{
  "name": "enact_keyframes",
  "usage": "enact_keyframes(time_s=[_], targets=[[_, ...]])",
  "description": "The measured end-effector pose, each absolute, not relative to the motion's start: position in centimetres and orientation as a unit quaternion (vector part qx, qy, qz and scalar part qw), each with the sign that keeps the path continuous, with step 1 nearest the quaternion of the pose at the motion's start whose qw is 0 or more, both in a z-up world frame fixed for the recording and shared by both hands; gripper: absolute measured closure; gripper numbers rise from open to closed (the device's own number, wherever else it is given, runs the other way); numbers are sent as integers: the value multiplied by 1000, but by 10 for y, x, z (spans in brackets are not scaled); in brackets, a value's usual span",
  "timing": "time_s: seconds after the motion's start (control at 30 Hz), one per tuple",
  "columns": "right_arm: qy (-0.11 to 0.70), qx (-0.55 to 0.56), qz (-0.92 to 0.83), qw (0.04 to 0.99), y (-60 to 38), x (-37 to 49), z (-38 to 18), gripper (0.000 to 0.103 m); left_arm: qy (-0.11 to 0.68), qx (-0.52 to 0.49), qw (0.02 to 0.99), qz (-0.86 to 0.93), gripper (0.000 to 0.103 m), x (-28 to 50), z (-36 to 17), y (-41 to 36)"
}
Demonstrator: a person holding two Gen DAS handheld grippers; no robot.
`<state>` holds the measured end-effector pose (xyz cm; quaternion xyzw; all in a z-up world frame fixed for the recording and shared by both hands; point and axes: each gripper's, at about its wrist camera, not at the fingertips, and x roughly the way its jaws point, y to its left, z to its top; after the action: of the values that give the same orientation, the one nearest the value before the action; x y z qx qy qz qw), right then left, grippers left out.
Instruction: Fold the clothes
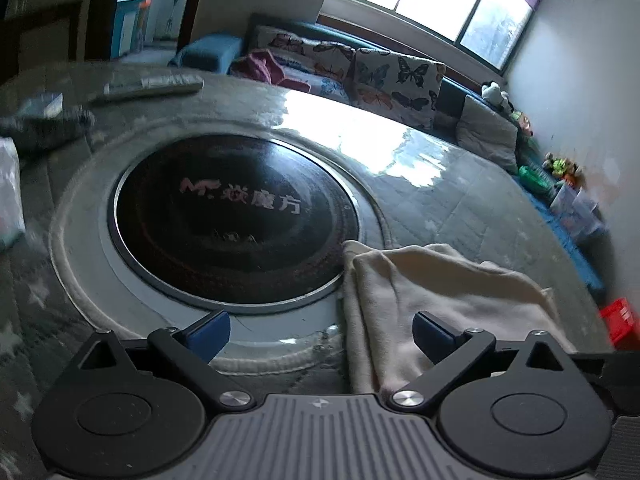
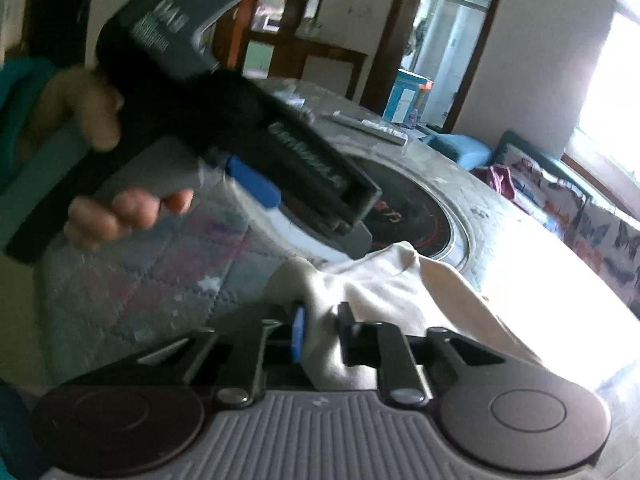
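The left gripper (image 1: 321,330) hangs with jaws spread wide over the edge of a cream garment (image 1: 432,292) lying on a quilted surface (image 1: 460,200) beside a round black cooktop (image 1: 236,220).

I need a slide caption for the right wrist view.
Right gripper shut on cream cloth; left gripper hovers above.

We are reading pinkish lettering "Mr." plus Chinese characters 焱魔方 on the black round cooktop (image 1: 236,224), printed across its middle. On the left gripper (image 2: 320,216), seen above that cooktop in the right wrist view, white print is showing but is too blurred to read.
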<state>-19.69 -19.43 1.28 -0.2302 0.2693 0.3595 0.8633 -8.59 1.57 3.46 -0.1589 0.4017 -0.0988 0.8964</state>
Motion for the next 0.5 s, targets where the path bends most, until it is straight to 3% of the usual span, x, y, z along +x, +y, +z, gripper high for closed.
enact_keyframes(time_s=[0.37,0.5], targets=[[280,-92,364,884,-235,-181,44,95,438,-320,830,-126,6,-73,24,21],[275,-79,365,886,-243,-183,49,96,449,-355,807,-146,20,-65,20,13]])
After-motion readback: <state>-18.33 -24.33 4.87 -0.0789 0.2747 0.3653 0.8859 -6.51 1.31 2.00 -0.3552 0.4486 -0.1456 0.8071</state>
